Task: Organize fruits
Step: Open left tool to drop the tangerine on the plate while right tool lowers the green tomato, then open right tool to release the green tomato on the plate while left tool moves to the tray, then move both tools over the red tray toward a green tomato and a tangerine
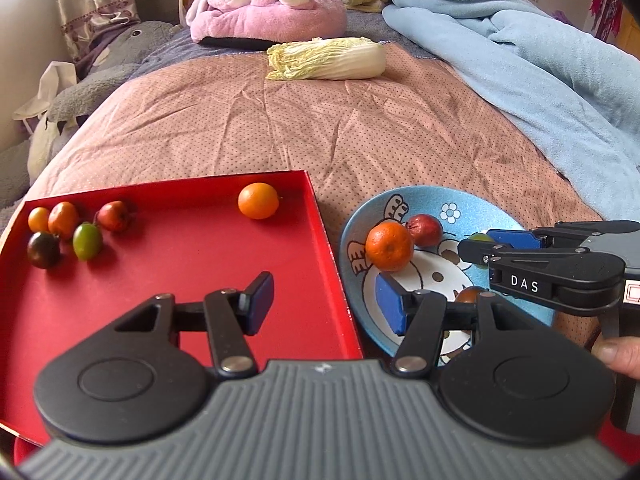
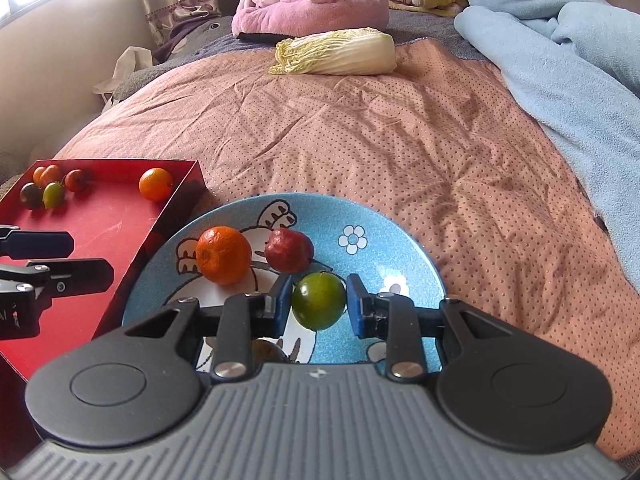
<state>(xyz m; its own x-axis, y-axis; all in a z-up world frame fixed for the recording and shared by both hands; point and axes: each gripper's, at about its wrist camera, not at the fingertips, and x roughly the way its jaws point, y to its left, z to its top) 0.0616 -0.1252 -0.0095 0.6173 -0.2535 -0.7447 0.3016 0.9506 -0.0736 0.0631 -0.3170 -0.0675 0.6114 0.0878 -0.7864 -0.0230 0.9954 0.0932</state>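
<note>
- Green and nearly round, the lime-like fruit (image 2: pixel 318 301) shows no clear long axis; its glossy side faces the right wrist camera.
- We see it sitting between the blue pads (image 2: pixel 282 304) of the right hand-held gripper (image 2: pixel 318 304), which is closed on it over the blue cartoon plate (image 2: pixel 400 240); whether it is lifted we cannot tell.
- Just beyond it on the plate lie a mandarin (image 2: pixel 223 255) and a dark red fruit (image 2: pixel 289 250), apart from the pads.
- The left hand-held gripper (image 1: pixel 324 304) hangs about half open and empty, straddling the right wall of the red tray (image 1: pixel 180 280).
- The tray holds an orange (image 1: pixel 258 200) and a cluster of small fruits (image 1: pixel 64 232) in its far left corner.
- A brownish fruit (image 2: pixel 266 350) is mostly hidden behind the right gripper's body; we cannot identify it.
- Everything rests on a pink dotted bed quilt (image 2: pixel 360 140).
</note>
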